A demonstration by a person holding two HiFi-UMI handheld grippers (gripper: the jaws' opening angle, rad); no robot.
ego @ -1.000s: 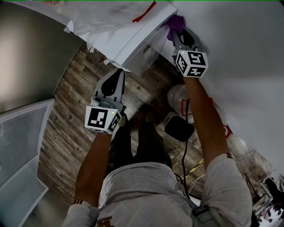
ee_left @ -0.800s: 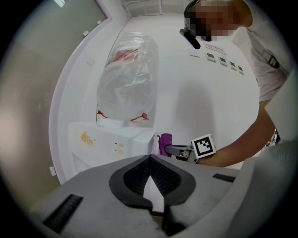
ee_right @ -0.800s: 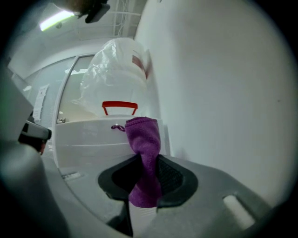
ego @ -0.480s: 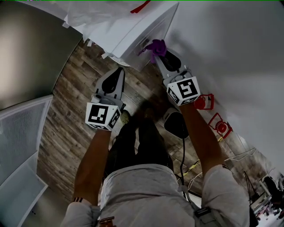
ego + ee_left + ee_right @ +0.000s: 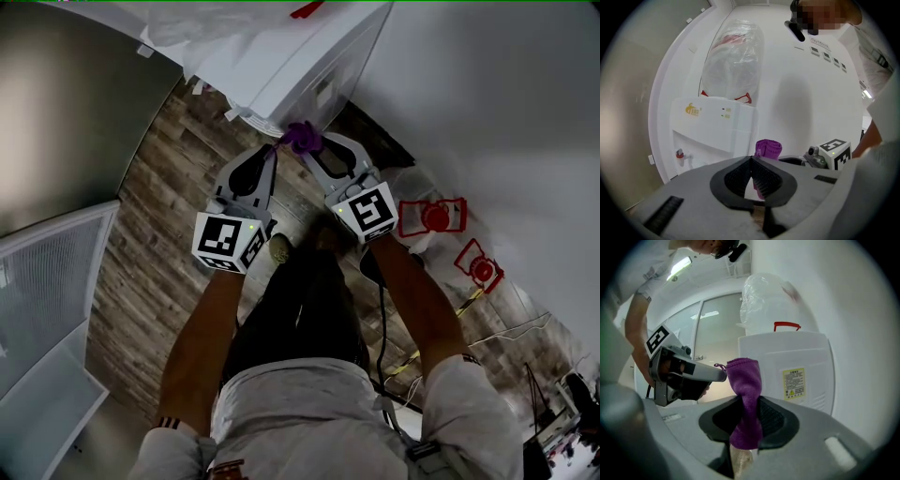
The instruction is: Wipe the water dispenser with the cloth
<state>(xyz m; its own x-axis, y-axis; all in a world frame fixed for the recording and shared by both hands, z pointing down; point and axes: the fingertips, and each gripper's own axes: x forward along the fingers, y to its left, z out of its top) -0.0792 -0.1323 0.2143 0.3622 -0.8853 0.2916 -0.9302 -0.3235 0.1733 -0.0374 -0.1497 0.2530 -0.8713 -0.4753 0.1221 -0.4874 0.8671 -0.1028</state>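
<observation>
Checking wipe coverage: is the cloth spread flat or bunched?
Bunched. The purple cloth stands as a narrow rolled wad clamped in the right hand-held gripper, not spread flat.

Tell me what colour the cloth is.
Purple; the cloth shows best in the right gripper view.

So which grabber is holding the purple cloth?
The right gripper: its jaws pinch the purple cloth. The left gripper is shut on nothing.
</observation>
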